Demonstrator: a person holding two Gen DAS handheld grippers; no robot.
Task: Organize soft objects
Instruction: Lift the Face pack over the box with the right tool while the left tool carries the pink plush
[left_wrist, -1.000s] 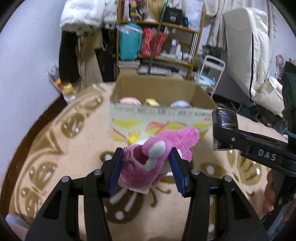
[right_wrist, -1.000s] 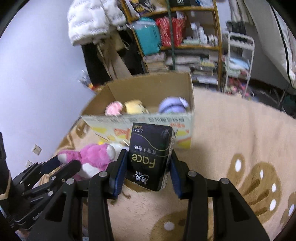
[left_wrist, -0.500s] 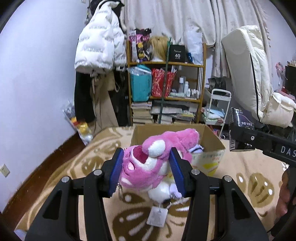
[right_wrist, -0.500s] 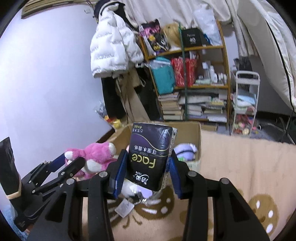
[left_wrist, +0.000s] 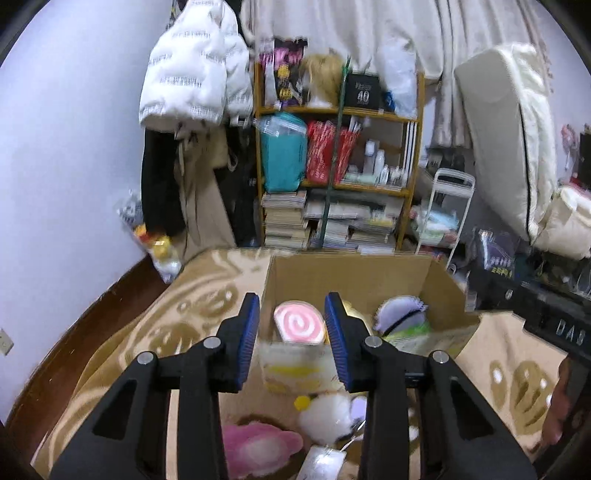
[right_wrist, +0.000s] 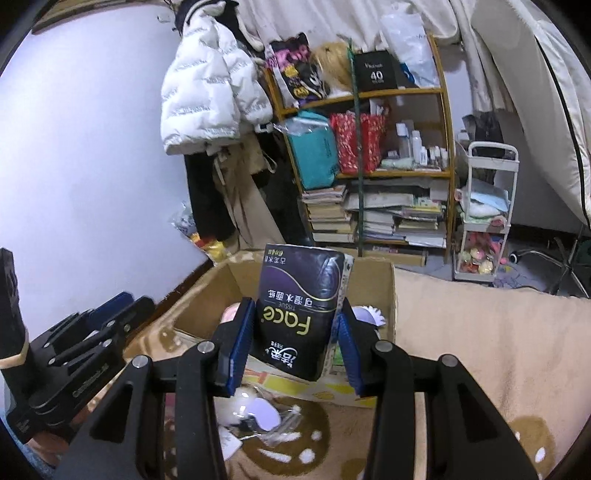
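My left gripper (left_wrist: 291, 339) is open and empty, held above the near wall of the cardboard box (left_wrist: 351, 269). The pink plush bear (left_wrist: 258, 448) lies on the rug below it, in front of the box, with its paper tag (left_wrist: 317, 463) beside it. Inside the box sit a pink swirl cushion (left_wrist: 298, 326) and a purple plush (left_wrist: 400, 317). My right gripper (right_wrist: 295, 347) is shut on a black tissue pack (right_wrist: 301, 310) and holds it above the box (right_wrist: 391, 295). The left gripper also shows at the left of the right wrist view (right_wrist: 92, 339).
A beige patterned rug (left_wrist: 166, 332) covers the floor. Behind the box stand a wooden shelf (left_wrist: 340, 155) full of books and bags, a white cart (left_wrist: 443, 214) and hanging coats (left_wrist: 192, 110). A white mattress (left_wrist: 509, 140) leans at the right.
My left gripper has opened and the pink bear has dropped to the rug in front of the box. The right gripper still holds the tissue pack, now nearer the box.
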